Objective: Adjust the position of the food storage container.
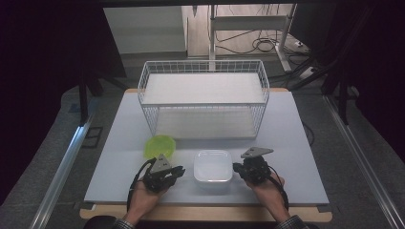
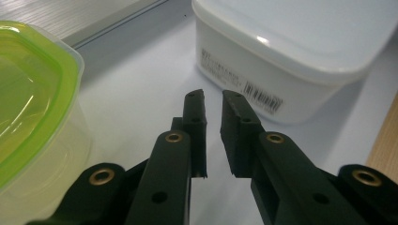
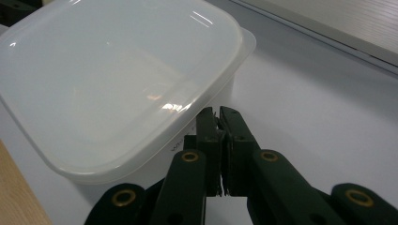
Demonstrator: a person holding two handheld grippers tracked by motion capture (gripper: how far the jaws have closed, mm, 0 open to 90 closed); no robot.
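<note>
The right gripper [image 3: 220, 112] has its jaws pressed together on nothing, tips just beside the near wall of the white lidded container [image 3: 117, 84]; the left gripper [image 2: 213, 96] has its jaws nearly together with a slim gap between them, also empty, pointing at the same container's labelled side from the other flank. The container sits on the table [image 1: 286, 143] near the front edge, between the two grippers, apart from both. Risk, as judged: with both sets of jaws this narrow, a push from either side would shove or tip the light container rather than seize it, and a nudge from the left gripper could knock the green-lidded container [image 1: 160, 145] standing just beside it. Count: two grippers, one white container, one green-lidded container, one wire basket [image 1: 143, 81] at the table's far side.
</note>
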